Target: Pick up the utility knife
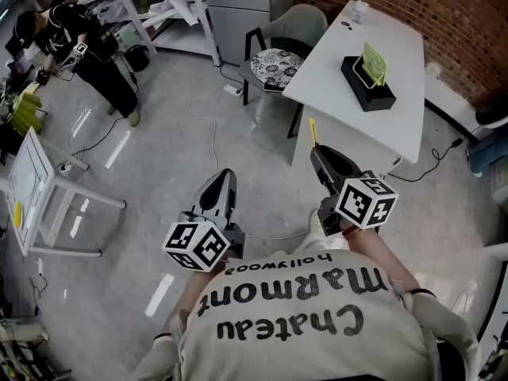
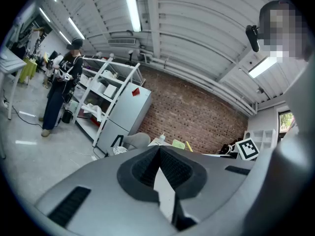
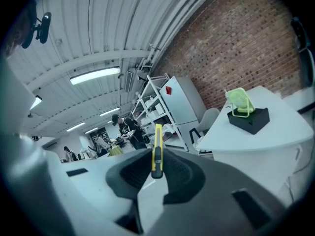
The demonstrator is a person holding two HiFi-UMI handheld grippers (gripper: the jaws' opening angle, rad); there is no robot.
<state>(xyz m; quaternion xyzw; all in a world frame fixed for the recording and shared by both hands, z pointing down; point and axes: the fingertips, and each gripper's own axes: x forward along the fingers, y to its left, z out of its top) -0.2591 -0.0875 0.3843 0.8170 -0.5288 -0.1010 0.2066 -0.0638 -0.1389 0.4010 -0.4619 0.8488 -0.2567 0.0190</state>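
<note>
- Knife (image 3: 157,149) clamped upright between the pads of the right gripper (image 1: 319,152), with the yellow body poking out past the tips.
- Held in the air, off the table (image 1: 397,125) and over the floor (image 1: 159,133); by the look of it, already picked up.
- Left gripper (image 1: 225,177) closed on nothing, jaws meeting at the tips, so of no use as a catch if the knife goes.
- Pinched across a short stretch of the body only, with much of the length free. Likely to pivot between the pads on a quick swing or a roll of the wrist.
- Likely to slide out and drop to the floor if the squeeze eases, given the smooth plastic, the narrow contact and nothing underneath.
- Cannot tell whether the blade is out. If it is, a fall could snap it, and a brush against the shirt or the other gripper could cut.
- Table edge near the knife tip in the head view. A careless sweep that way could knock the knife askew in the jaws or out of them.
- Safest bet: keep the grip firm, move slowly, and keep the tip pointed away from the body.
</note>
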